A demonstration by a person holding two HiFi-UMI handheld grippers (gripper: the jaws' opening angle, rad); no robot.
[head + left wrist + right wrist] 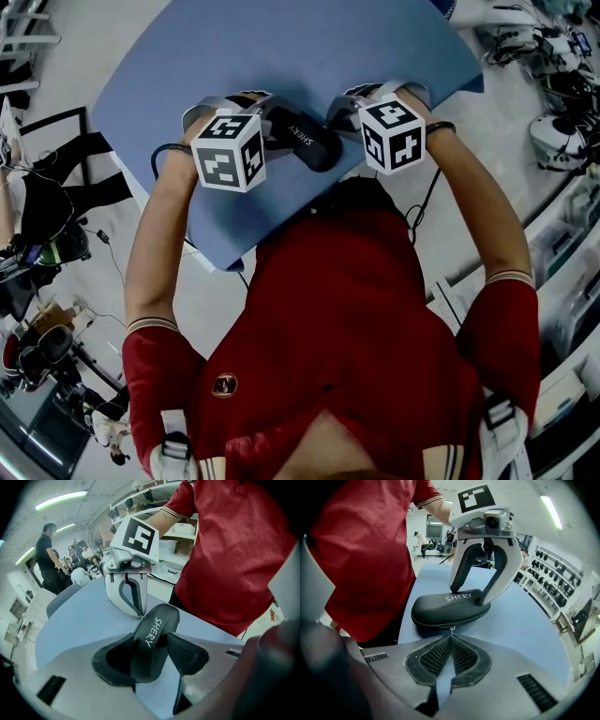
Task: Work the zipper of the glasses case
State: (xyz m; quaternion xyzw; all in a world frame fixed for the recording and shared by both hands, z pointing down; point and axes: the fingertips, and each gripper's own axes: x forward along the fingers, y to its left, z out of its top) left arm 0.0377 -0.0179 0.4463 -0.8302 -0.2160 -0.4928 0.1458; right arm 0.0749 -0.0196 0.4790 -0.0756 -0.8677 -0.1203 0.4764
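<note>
Near the upper middle of the head view, the case (305,139) is lying on the blue table (281,47), between both tongs. The left gripper (152,639) is clamping one end of it across its width. The right gripper (451,637) is squeezed tight, and the small metal pull (451,629) is sitting at its tips, seemingly pinched. The shell is looking stiff, light and rather smooth, so I am judging it could slide when tugged. Holding the body firmly and taking only the tiny pull, which could slip out easily, is seeming best.
</note>
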